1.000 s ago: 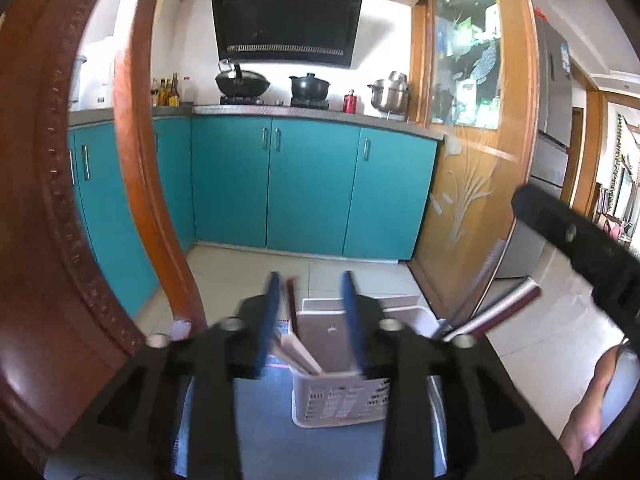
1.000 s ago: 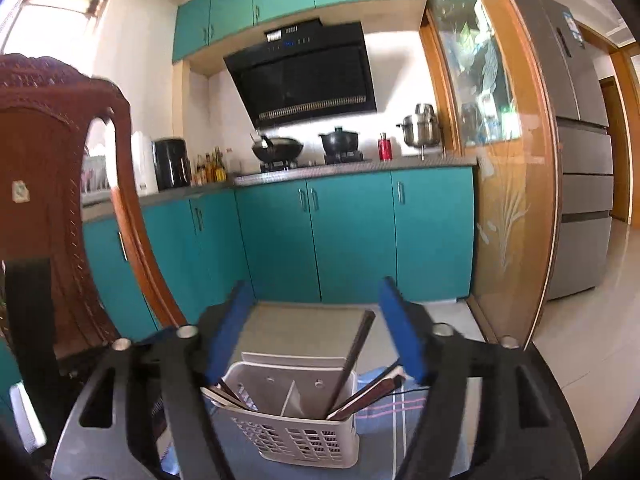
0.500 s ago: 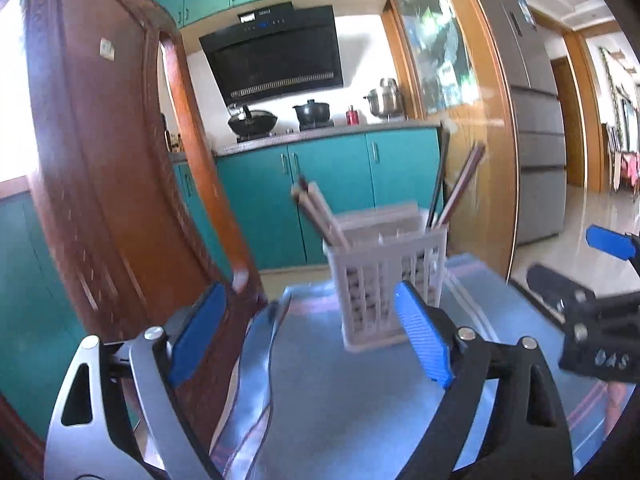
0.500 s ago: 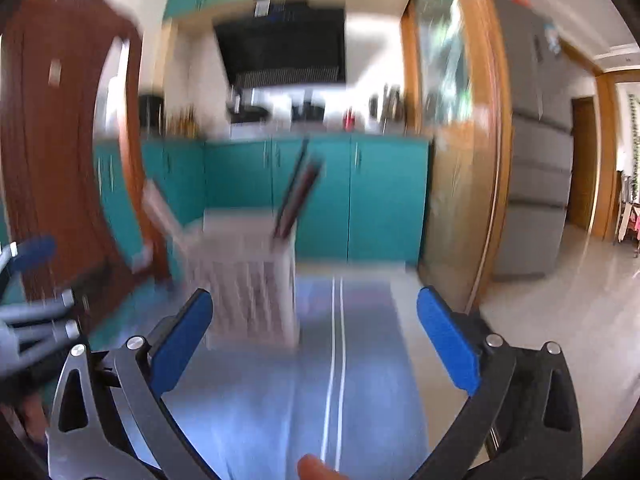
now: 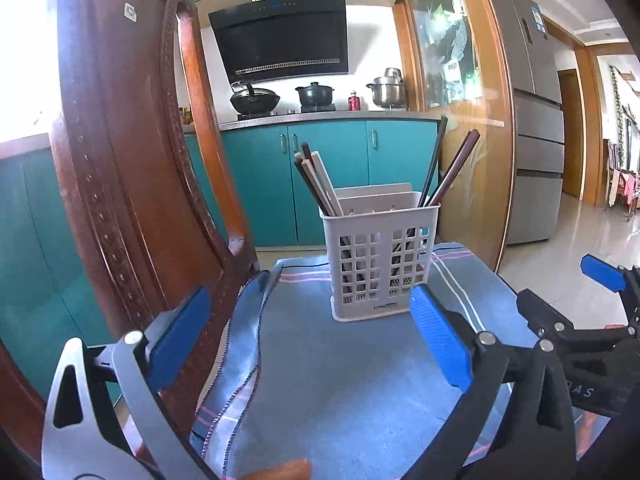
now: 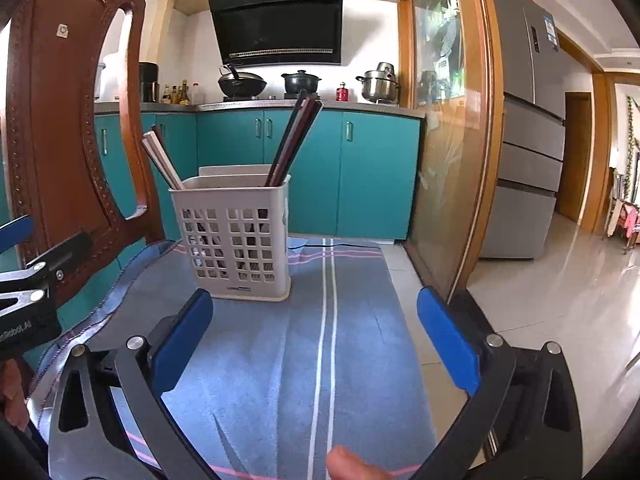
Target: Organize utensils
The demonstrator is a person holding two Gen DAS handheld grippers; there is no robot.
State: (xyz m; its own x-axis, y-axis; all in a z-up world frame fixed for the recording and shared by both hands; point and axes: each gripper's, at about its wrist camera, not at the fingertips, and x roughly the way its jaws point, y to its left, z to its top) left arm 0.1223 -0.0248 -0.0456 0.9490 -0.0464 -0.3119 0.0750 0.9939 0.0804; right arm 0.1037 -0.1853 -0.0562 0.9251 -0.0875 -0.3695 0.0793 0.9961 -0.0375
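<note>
A white perforated utensil basket (image 5: 380, 264) stands upright on a blue cloth (image 5: 320, 380); it also shows in the right wrist view (image 6: 238, 240). Light and dark chopsticks (image 5: 316, 184) lean out of its left side, dark chopsticks (image 5: 448, 168) out of its right side. In the right wrist view the dark chopsticks (image 6: 296, 136) rise from the right compartment. My left gripper (image 5: 308, 336) is open and empty, a little short of the basket. My right gripper (image 6: 314, 344) is open and empty, short of the basket and to its right.
A carved wooden chair back (image 5: 132, 160) stands close on the left. The cloth's right edge (image 6: 400, 320) drops to a tiled floor (image 6: 560, 300). Teal kitchen cabinets (image 6: 312, 168) and a glass partition (image 6: 448, 140) lie behind.
Both grippers have pulled back from above the basket and come down low over the cloth. The left gripper has opened wide. The chopsticks stay in the basket.
</note>
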